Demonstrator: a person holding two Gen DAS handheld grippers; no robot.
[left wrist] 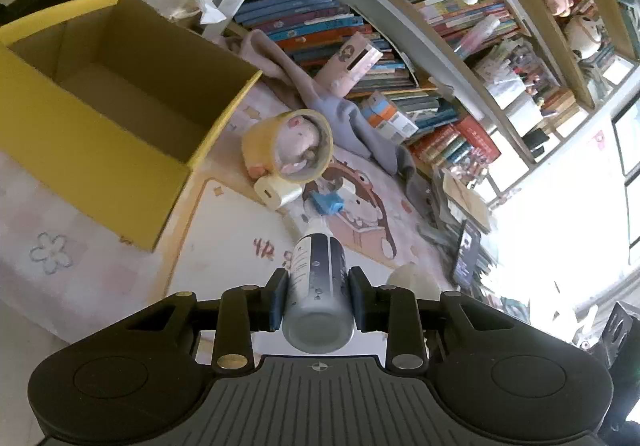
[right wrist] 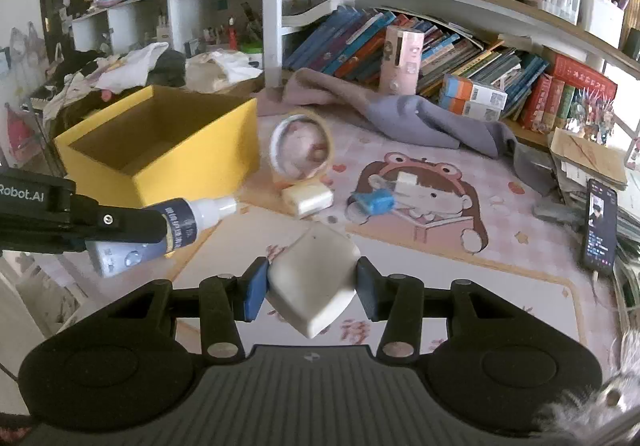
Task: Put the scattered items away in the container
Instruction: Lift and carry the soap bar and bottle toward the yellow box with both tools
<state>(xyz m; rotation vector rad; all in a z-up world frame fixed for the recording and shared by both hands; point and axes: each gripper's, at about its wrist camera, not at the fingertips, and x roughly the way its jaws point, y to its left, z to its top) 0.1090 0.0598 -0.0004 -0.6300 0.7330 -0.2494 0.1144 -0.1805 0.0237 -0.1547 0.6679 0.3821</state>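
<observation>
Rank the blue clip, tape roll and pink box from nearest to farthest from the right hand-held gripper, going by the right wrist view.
1. Blue clip: on the mat, just ahead of the right hand-held gripper, slightly right.
2. Tape roll: farther back, standing on edge beside the yellow box.
3. Pink box: farthest, upright against the books.

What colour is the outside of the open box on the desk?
Yellow outside, plain brown cardboard inside; the box shows best in the right wrist view.
</observation>
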